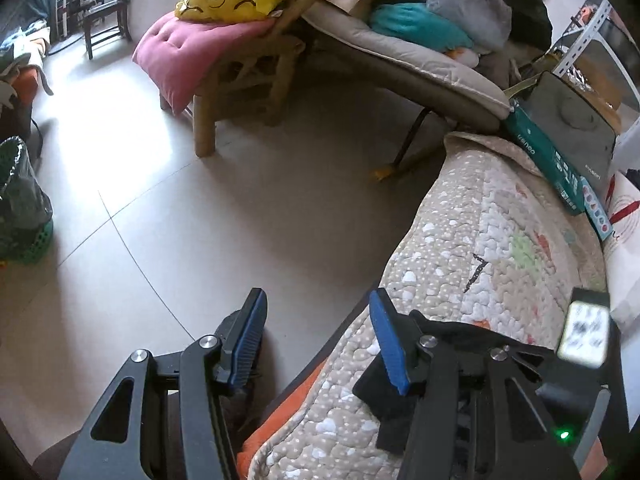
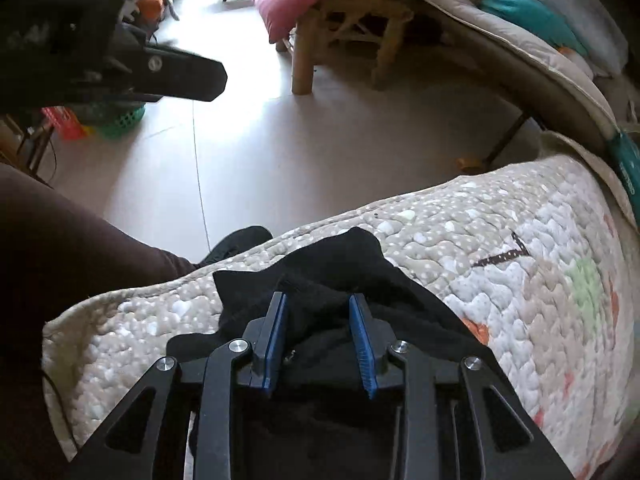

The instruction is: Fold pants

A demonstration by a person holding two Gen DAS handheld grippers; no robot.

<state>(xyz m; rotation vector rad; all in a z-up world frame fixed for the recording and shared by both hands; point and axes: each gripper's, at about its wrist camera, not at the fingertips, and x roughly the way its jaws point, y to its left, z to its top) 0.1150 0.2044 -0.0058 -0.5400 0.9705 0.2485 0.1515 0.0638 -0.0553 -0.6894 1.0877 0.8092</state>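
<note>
Your grippers hang over black pants on the quilt.
Left view: your left gripper point(image 1: 318, 328) tilts downward at the quilt's point(image 1: 480, 240) edge, jaws spread, gripping nothing; the pants point(image 1: 452, 332) lie by its right finger. A teal box point(image 1: 548, 160) behind bears writing (too small to read). Right view: your right gripper point(image 2: 318, 322) points steeply down, fingers half-closed around a bunched ridge of the pants point(image 2: 320, 276); whether they pinch it, I cannot tell.

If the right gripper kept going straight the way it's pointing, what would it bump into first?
Most likely the black pants: the right gripper points down at their bunched fabric on the quilted cover, which already sits between its jaws. Depth is hard to judge.
</note>
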